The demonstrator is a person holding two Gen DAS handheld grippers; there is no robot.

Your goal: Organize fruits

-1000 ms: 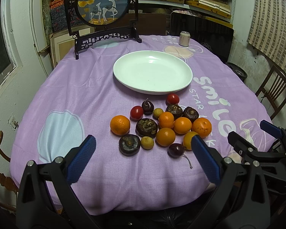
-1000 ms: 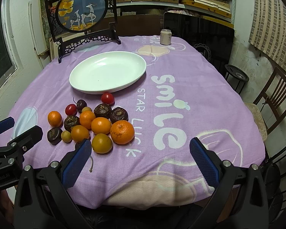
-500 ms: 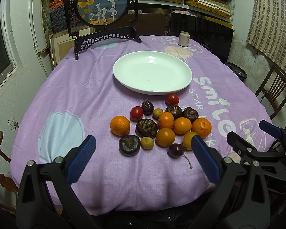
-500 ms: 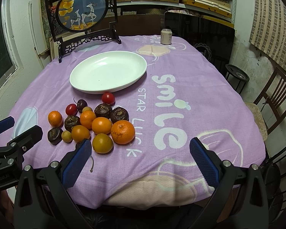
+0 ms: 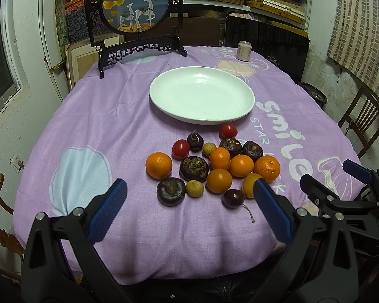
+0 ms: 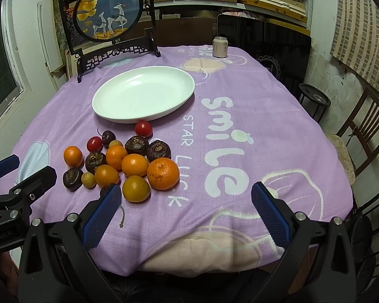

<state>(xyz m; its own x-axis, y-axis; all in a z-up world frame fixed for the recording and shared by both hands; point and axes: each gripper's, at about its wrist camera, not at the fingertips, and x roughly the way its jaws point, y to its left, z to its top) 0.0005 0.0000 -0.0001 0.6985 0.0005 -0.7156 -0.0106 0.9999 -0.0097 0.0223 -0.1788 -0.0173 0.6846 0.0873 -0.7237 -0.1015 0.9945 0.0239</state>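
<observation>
While both blue-padded grippers, left (image 5: 188, 203) and right (image 6: 185, 203), hang released at the near edge, mixed fruits (image 5: 216, 166) cluster on the purple tablecloth (image 5: 108, 126). Just beyond sits an unfilled white oval plate (image 5: 202, 96).

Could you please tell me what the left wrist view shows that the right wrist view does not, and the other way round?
Only the left wrist view shows the whole dark cherry nearest the table edge; in the right wrist view a finger covers it, leaving just its stem. Only the right wrist view shows the cushioned seat of the wooden chair. Both show the empty white plate, the fruit cluster, the can, and both grippers open: left gripper, right gripper.
</observation>
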